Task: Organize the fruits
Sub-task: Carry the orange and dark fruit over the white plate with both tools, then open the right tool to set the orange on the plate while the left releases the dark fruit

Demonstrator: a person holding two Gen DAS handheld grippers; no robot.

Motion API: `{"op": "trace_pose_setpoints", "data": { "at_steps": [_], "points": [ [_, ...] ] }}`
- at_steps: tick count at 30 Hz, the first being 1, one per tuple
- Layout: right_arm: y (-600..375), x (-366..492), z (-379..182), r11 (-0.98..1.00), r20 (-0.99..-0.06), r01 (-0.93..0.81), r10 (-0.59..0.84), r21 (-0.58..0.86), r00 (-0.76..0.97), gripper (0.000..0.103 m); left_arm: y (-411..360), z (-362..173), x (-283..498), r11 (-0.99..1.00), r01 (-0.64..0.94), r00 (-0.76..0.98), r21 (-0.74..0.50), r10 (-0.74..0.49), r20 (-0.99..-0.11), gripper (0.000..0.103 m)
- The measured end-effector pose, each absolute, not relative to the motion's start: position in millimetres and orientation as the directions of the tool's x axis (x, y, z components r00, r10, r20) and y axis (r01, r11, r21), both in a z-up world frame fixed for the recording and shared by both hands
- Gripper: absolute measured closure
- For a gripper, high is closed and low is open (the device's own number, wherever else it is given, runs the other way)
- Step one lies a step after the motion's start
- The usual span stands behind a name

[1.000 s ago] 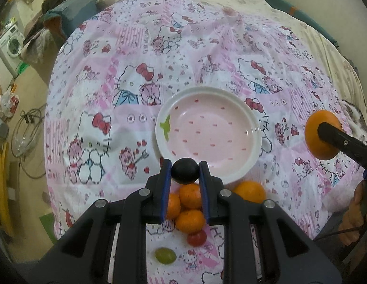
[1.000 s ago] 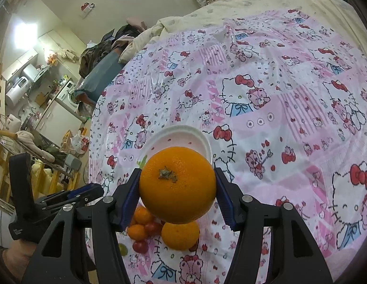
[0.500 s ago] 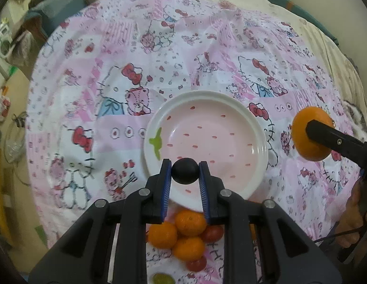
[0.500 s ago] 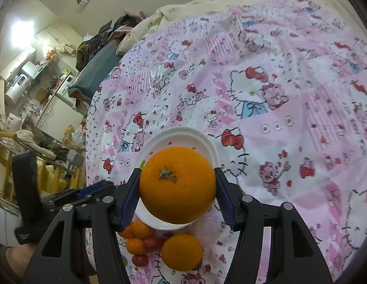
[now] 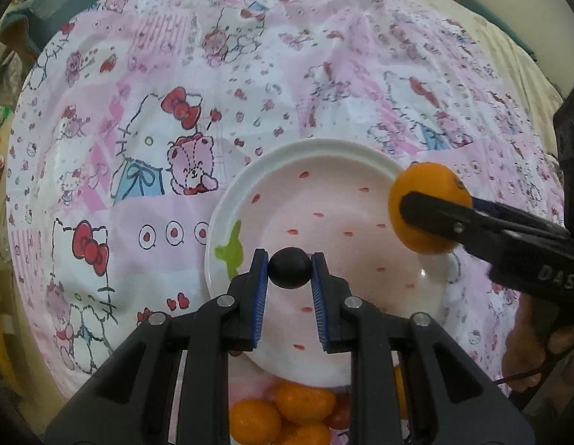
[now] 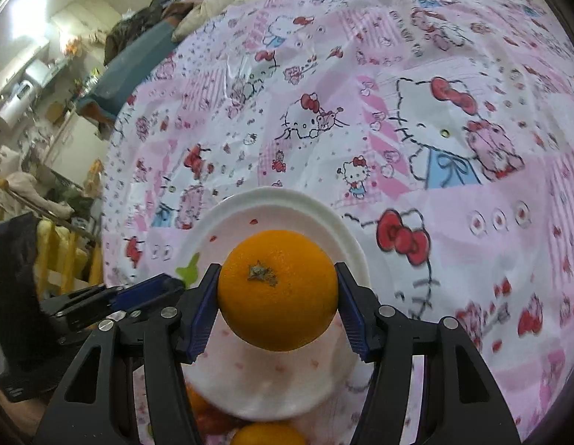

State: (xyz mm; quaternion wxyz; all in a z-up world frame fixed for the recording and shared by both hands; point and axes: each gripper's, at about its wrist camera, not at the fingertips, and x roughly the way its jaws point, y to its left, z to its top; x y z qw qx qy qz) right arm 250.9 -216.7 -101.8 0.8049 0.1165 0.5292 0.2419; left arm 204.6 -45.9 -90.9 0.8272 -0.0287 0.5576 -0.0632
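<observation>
Both grippers have carried their fruit in over the pink strawberry plate [image 5: 227,222], which now fills more of each view. Left gripper [image 5: 289,270] is clamped on a small dark round fruit [image 5: 289,267], hanging above the plate's 8 o'clock side; right gripper [image 6: 278,293] pinches a large orange [image 6: 278,289] near 3 o'clock. Mandarins [image 5: 303,400] wait on the bed at the plate's 6 o'clock, likely next to collect
</observation>
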Motion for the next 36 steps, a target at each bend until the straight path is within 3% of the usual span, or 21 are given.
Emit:
{"op": "trace_pose_setpoints", "data": {
  "at_steps": [11,15,23,27,36],
  "points": [
    [-185.2,260.4,-128.7,0.894,-0.873,-0.403,0.346,0.196,0.344,0.04,-35.8,-109.3,217.8,0.993,0.043,0.339,-0.112,-0.12,-0.933,0.084],
    [-188.9,263.2,-134.5,0.878,-0.865,-0.386,0.409,0.285,0.291,0.039,-34.0,-111.7,219.0,0.993,0.03,0.334,-0.117,-0.12,-0.935,0.084],
    [-187.0,260.1,-132.3,0.875,-0.863,-0.389,0.414,0.29,0.288,0.039,-28.9,-113.6,218.4,0.993,0.015,0.338,-0.119,-0.117,-0.934,0.083],
    [-192.5,258.9,-122.6,0.871,-0.836,-0.374,0.444,0.318,0.322,0.02,-27.1,-113.4,217.4,0.992,0.01,0.339,-0.123,-0.119,-0.933,0.083],
    [-245.3,268.7,-81.1,0.855,-0.742,-0.253,0.519,0.453,0.424,0.02,-35.9,-108.4,222.5,0.99,0.034,0.365,-0.139,-0.142,-0.92,0.083]
  ]
}}
